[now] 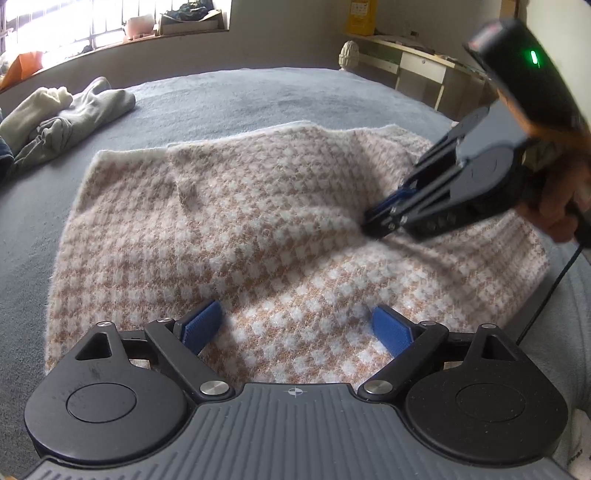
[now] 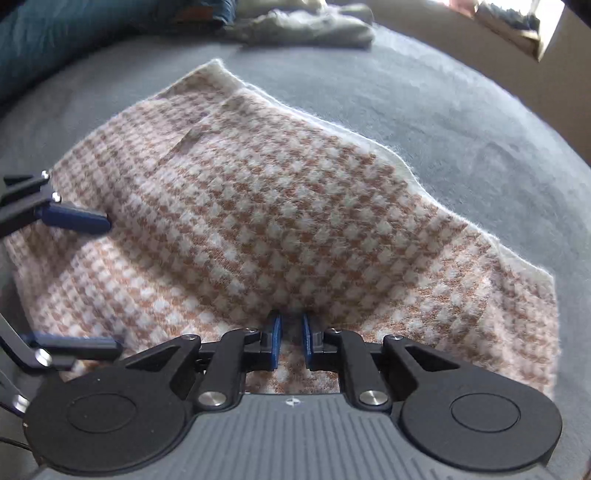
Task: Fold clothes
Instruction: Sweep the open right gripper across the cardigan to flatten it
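Left gripper (image 1: 295,328): blue-padded jaws spread wide, hovering just above the near part of the garment, holding nothing. Right gripper (image 2: 291,332): blue pads drawn close together, pinching a raised ridge of fabric. Fuzzy tan-and-white houndstooth knit garment (image 1: 258,221): spread on the grey-blue fleece bed cover (image 1: 258,96), rumpled around the pinch. Crumpled grey-green and cream clothing pile (image 1: 62,118): far left, well apart from the garment. Beyond: window (image 1: 74,26), pale wooden desk (image 1: 417,62).

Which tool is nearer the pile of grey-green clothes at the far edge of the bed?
Left. The left tool hovers open over the checked garment's near-left part, on the pile's side; the right tool pinches the garment farther right.
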Demonstrator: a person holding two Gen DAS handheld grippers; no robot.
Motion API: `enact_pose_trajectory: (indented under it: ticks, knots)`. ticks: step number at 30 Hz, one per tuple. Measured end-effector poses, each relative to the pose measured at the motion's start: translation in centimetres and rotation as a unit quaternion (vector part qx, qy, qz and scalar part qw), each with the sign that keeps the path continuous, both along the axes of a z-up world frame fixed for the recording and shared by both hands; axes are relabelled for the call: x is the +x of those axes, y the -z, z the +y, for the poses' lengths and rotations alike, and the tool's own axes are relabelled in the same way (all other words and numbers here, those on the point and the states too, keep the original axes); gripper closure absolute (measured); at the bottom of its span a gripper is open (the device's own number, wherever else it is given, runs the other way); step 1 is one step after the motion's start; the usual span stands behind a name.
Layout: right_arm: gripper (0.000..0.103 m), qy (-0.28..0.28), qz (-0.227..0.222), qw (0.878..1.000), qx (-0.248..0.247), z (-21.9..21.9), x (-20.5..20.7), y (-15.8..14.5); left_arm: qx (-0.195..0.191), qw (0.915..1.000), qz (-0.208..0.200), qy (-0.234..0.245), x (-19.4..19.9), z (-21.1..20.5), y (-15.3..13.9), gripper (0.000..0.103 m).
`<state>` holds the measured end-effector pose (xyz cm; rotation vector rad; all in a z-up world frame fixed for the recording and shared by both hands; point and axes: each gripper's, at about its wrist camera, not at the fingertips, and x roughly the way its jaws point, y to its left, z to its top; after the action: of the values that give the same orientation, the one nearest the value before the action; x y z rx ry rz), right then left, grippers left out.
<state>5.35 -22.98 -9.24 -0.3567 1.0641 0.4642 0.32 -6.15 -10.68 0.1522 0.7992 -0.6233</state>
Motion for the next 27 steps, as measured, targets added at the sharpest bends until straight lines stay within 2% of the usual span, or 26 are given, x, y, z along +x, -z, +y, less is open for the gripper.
enact_pose_trajectory:
  ticks: [3, 6, 8, 11, 15, 24, 25, 27]
  knots:
    - [0.091, 0.036, 0.013, 0.999, 0.032, -0.6, 1.0, -2.3, -0.008, 1.0000, 0.001, -0.002, 0.0, 0.3, -0.1, 0.012]
    - [0.090, 0.044, -0.030, 0.996, 0.067, -0.4, 2.4, -5.0, -0.013, 0.9998, 0.007, -0.011, 0.1, 0.3, -0.1, 0.012]
    - [0.090, 0.046, -0.044, 0.997, 0.053, -0.1, 3.6, -4.1, -0.013, 0.9998, 0.005, -0.010, 0.0, 0.2, 0.0, 0.012]
    - [0.091, 0.057, -0.038, 0.996, 0.053, -0.6, 5.2, -0.4, -0.010, 0.9999, 0.000, -0.007, 0.0, 0.2, 0.1, 0.012]
    - [0.091, 0.119, -0.005, 0.987, 0.113, -2.3, 6.6, -2.5, -0.013, 0.9999, 0.000, -0.008, -0.4, 0.4, 0.0, 0.012]
    - [0.092, 0.149, -0.029, 0.983, 0.106, -2.2, 9.0, 0.3, -0.029, 0.9993, 0.012, -0.021, -0.3, 1.0, -0.1, 0.011]
    - [0.091, 0.153, -0.031, 0.982, 0.109, -2.3, 9.1, 0.0, -0.033, 0.9991, 0.015, -0.023, -0.3, 1.1, -0.2, 0.011]
    - [0.091, 0.163, -0.035, 0.978, 0.129, -2.7, 8.5, -2.5, -0.035, 0.9990, 0.015, -0.025, -0.4, 1.2, -0.2, 0.011]
